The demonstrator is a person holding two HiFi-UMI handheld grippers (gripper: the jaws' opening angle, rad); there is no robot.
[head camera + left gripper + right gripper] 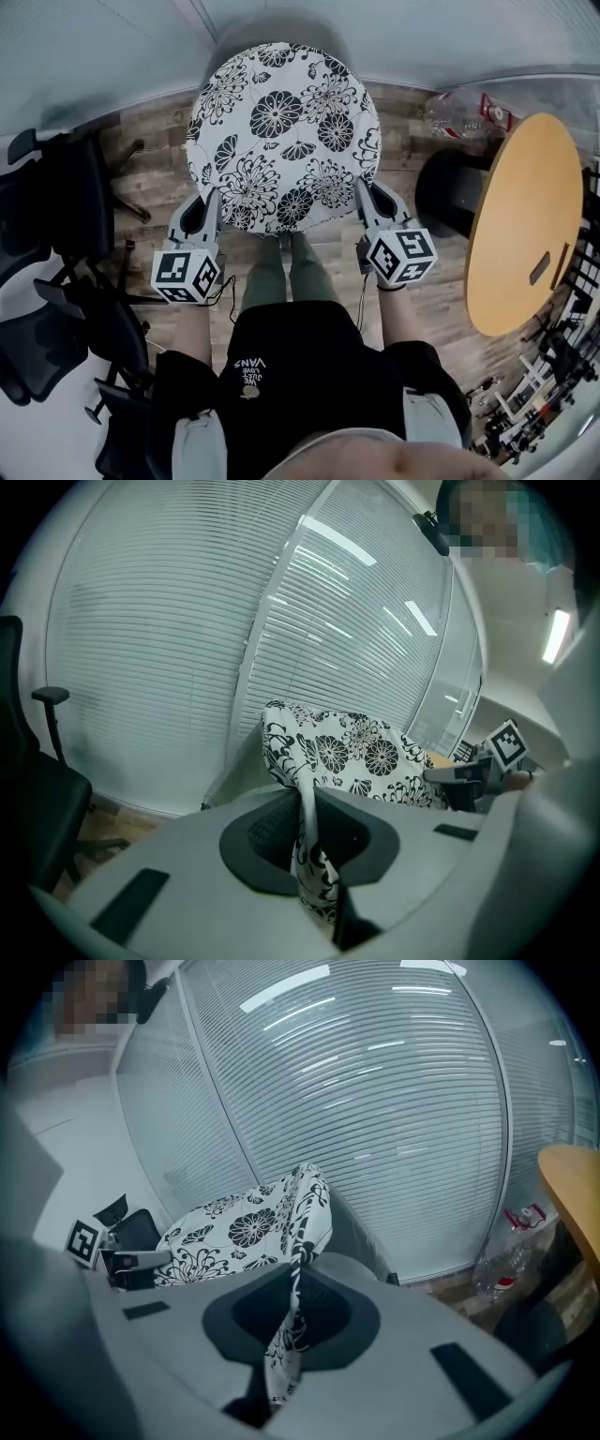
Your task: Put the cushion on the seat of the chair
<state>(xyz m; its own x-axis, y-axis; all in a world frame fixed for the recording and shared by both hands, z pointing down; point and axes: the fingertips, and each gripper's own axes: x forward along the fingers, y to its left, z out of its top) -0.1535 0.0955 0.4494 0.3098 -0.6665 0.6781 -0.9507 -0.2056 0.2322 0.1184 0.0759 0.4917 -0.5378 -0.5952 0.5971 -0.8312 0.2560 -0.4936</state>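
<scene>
A round white cushion [284, 136] with black flowers hangs in front of me, held up by its near edge on both sides. My left gripper [212, 208] is shut on the cushion's lower left rim, and the fabric [307, 841] is pinched between its dark pads. My right gripper [364, 199] is shut on the lower right rim, where the fabric [286, 1335] runs down through its jaws. Behind the cushion a grey upholstered chair [246, 28] shows, its seat mostly hidden. The cushion [352, 757] spreads across to the right gripper [469, 772] in the left gripper view.
Black office chairs [52, 253] stand at the left. A round wooden table [525, 220] on a dark base is at the right, with a plastic bottle [459, 114] on the floor behind it. Glass walls with blinds [394, 1101] close off the far side.
</scene>
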